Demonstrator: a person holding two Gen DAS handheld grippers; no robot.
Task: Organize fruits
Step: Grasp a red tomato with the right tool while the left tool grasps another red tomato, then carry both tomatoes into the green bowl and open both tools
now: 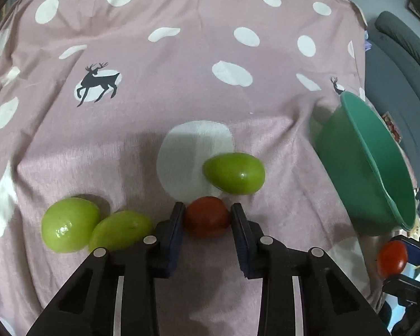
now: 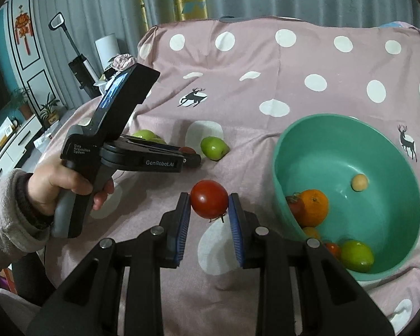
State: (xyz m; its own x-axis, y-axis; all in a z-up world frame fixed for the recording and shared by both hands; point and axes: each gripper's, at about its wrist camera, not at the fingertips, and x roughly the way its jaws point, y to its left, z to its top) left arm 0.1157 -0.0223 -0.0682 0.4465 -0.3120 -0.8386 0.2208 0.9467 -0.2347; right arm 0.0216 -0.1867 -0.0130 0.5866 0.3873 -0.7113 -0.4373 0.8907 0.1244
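Note:
On the pink dotted cloth, my left gripper has its pads against both sides of a red tomato. Two green fruits lie touching just left of it, and a third green fruit lies just beyond it to the right. My right gripper is shut on another red tomato, held above the cloth left of the teal bowl. The bowl, tilted toward me, holds an orange, a green fruit, tomatoes and a small tan ball.
A person's hand in a fleece sleeve grips the left gripper's handle. The cloth drops away at its far and left edges. Beyond the left edge are a stick vacuum, a low white cabinet and plants.

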